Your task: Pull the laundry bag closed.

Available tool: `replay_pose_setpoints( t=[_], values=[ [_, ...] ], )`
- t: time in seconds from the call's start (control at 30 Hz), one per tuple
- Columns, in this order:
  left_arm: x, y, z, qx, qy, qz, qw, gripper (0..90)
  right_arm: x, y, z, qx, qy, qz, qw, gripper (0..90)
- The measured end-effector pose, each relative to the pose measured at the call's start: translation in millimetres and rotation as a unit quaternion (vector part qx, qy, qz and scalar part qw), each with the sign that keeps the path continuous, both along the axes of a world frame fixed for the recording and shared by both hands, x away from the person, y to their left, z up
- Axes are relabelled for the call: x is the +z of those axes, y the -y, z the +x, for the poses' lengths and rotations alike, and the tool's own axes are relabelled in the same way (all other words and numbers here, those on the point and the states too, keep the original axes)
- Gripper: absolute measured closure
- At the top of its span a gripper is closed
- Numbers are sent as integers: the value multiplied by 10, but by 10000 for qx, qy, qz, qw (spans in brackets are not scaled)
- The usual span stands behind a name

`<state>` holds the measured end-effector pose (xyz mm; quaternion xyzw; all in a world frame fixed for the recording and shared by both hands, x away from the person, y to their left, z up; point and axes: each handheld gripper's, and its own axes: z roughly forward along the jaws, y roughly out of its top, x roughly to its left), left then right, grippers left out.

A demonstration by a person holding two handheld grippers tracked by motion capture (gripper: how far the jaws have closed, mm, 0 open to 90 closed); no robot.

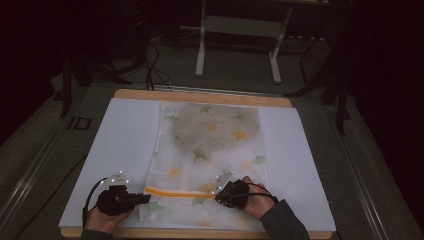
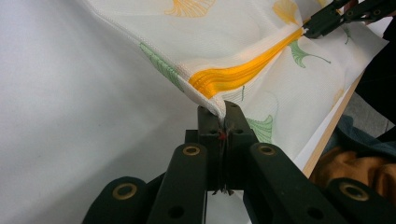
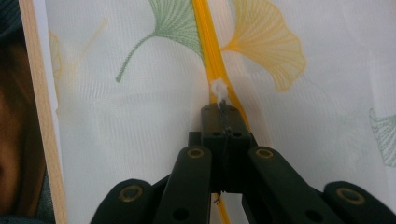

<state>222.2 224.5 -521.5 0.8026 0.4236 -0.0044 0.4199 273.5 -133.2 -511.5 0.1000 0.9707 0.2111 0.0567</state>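
A: Here, near the tabletop's front edge, the left gripper (image 1: 142, 198) was clenched on the left end of the mesh bag (image 1: 210, 150); what did the right gripper (image 1: 218, 192) hold?

B: The white zipper pull (image 3: 218, 91) on the orange zipper (image 1: 180, 193). The bag lay flat toward the far edge. A sideways tug would probably slip that small pull free, or bunch the mesh.

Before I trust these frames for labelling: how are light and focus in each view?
High view: dim, room nearly black, mesh bag soft and washed out. Left gripper view: bright, orange zipper sharp, far edge blurred. Right gripper view: well lit, white zipper pull crisp, wooden table edge soft.
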Motion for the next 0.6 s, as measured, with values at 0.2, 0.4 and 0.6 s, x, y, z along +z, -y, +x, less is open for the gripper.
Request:
replay_pose_setpoints(
  t=[0.2,0.4,0.6],
  values=[
    [-1,-1,1,-1,-9,-5,10000,886,4,53,-3,-44,-9,-22,10000,900],
    [-2,-5,2,-2,-9,-11,10000,886,10,111,-4,-79,-6,-65,9999,900],
    [-1,-4,0,1,-8,-4,10000,886,12,189,-5,-152,-1,-80,9999,900]
  ],
)
